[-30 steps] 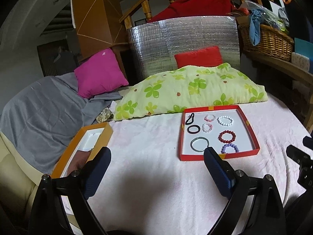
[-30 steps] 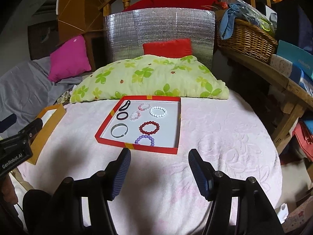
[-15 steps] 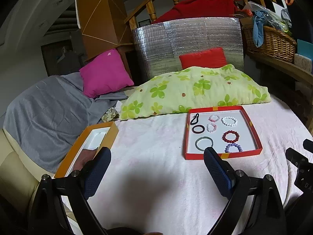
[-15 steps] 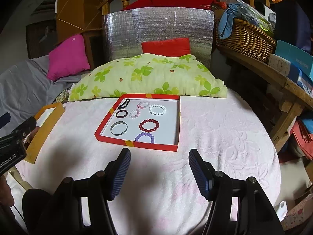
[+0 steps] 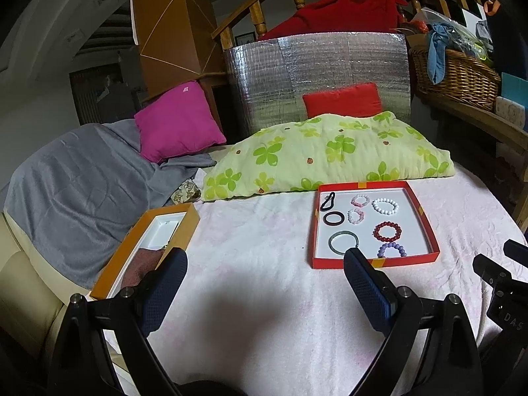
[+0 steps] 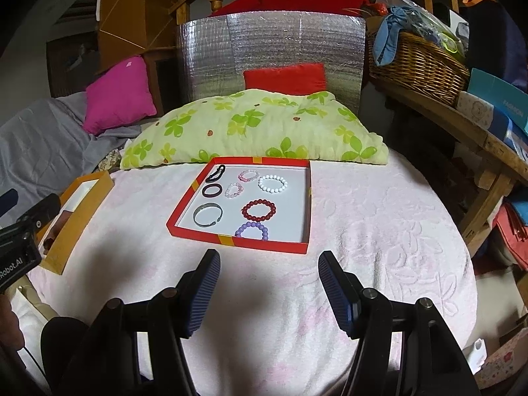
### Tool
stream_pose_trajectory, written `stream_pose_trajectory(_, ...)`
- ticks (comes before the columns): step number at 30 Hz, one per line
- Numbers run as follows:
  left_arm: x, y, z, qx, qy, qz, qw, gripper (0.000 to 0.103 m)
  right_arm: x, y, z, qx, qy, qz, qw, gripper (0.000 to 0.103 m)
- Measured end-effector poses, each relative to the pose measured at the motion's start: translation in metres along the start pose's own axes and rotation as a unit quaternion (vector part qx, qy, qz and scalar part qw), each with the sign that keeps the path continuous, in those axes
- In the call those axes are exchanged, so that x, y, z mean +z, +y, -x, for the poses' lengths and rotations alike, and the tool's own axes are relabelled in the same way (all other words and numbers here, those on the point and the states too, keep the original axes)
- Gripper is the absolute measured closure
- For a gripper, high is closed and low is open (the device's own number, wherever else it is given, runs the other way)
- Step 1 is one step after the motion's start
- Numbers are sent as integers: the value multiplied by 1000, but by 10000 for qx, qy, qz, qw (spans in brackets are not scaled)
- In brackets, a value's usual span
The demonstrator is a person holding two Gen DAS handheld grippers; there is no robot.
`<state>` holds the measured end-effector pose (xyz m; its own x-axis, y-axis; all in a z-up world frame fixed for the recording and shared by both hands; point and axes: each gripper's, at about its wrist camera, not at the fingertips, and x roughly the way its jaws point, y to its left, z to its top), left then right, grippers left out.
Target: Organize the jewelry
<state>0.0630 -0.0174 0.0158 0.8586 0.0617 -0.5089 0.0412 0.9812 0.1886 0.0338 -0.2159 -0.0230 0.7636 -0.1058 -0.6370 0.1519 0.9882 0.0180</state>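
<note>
Firstly, left wrist view:
Left gripper: was held above the pink towelling cover, its blue-padded fingers spread wide with nothing between them.
Red tray: was laid on the cover ahead and to the right, just in front of the clover-print pillow.
Tray contents: a black clip, a dark bangle, a green bangle, two small pink bead bracelets, a white bead bracelet, a dark red bead bracelet and a purple bead bracelet were seen lying apart from one another on the white floor.
Orange box: was seen open at the left edge of the cover, well apart from the tray; its contents could not be made out.

Right wrist view:
Right gripper: was held low over the cover, its ribbed fingers parted wide and empty.
Red tray: was seen just ahead of the fingertips, slightly left of centre.
Purple bead bracelet: was seen nearest the front wall, with the dark red bead bracelet just behind it.
Green bangle: was seen in the front left corner.
Orange box: was seen at the far left, beside the left gripper's body.
</note>
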Motion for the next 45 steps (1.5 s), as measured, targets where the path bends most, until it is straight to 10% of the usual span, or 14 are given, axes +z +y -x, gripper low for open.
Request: stream_pose_trajectory(45, 2, 10, 10, 29, -108, 171, 9998, 7, 2, 16, 7, 77, -94, 121, 9999, 37)
